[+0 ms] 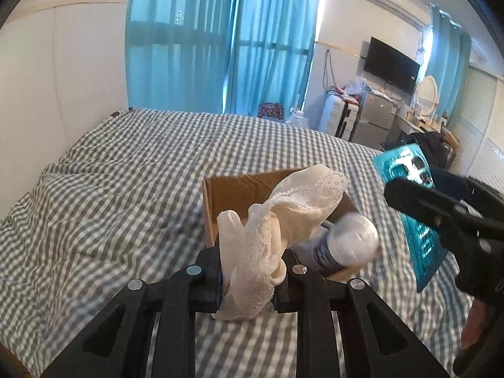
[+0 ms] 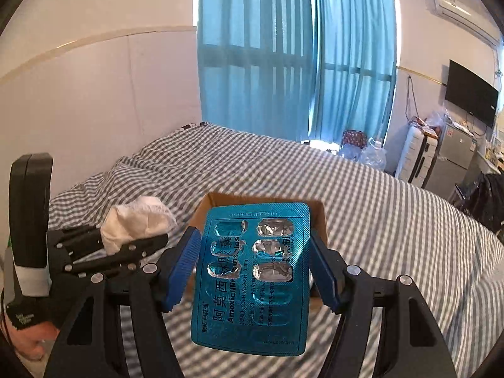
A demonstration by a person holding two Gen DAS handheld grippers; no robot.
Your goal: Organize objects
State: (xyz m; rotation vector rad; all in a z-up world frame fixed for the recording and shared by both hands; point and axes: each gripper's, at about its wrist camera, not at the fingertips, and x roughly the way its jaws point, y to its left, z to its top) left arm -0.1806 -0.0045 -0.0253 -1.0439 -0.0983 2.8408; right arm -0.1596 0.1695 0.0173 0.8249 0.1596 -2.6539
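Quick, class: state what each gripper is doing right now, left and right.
Left gripper: closed on the cream lace cloth.
Right gripper: closed on the teal blister pack, held edge to edge.

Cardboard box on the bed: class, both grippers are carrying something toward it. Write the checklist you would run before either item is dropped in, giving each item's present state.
1. Left gripper holds the lace cloth firmly: ok.
2. Right gripper grips the pill pack by both side edges: ok.
3. Cardboard box is open on top: ok.
4. Room left in the box beside the white bottle: cannot tell, the cloth hides the inside.
5. Pill pack is above the box opening: cannot tell, it hides most of the box.
6. Grippers are apart from each other: ok.
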